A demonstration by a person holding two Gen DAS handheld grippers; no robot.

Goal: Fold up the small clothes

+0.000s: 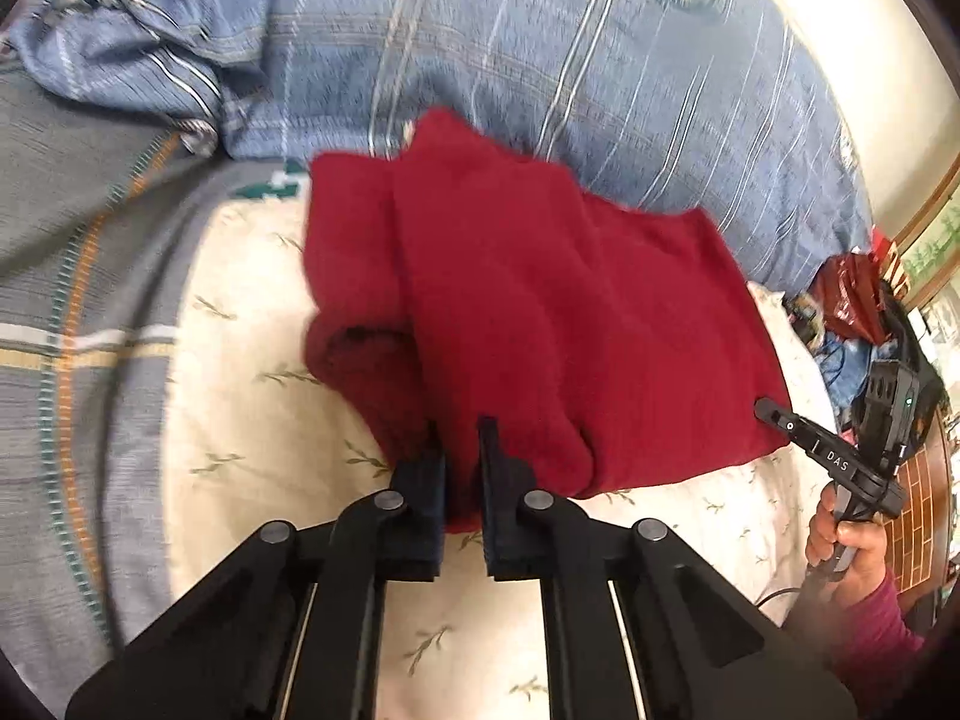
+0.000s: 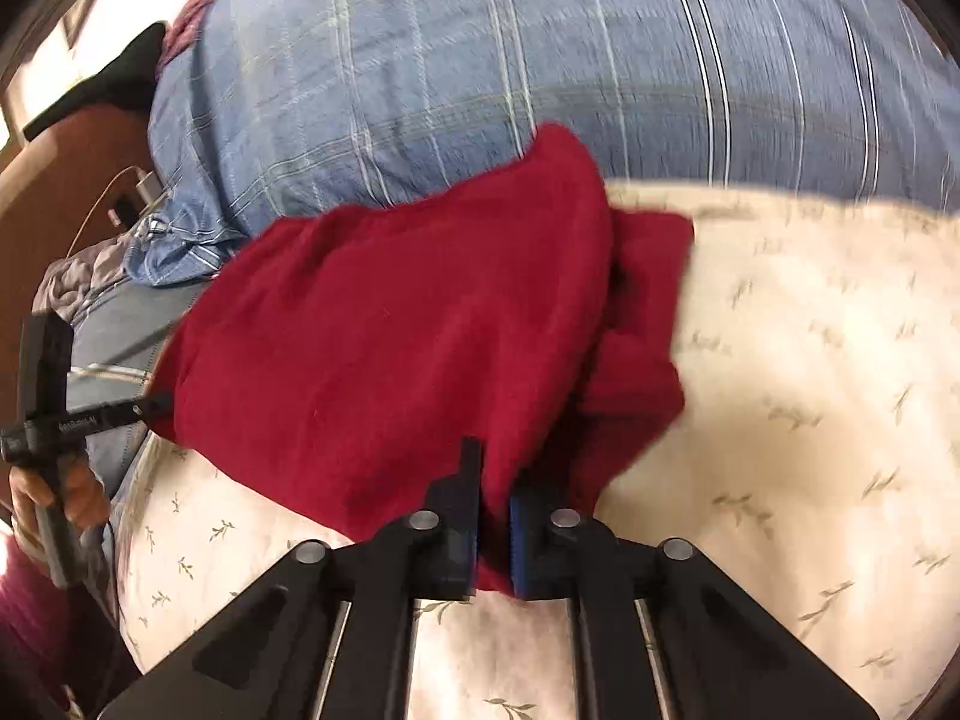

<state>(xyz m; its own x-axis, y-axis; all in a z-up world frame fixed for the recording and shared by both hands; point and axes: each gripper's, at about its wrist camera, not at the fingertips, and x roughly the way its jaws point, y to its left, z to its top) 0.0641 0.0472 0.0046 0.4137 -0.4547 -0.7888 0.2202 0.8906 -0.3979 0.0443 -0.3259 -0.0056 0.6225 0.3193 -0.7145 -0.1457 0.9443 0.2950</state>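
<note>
Both claws, left (image 1: 462, 450) and right (image 2: 495, 480), pinch the red garment's (image 1: 540, 300) near edge on cream bedsheet (image 1: 240, 360), blue striped pillow (image 1: 510, 60) behind.

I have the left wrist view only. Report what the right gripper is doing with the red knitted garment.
Observer: The right gripper is shut on the near edge of the red knitted garment.
Operator: Tell me what lies on its far side.
Observer: A folded flap of the garment sticks out onto the cream leaf-print sheet.
Operator: Report anything behind my gripper's hand.
Observer: A white charger and cable lie by the blue striped pillow.
</note>
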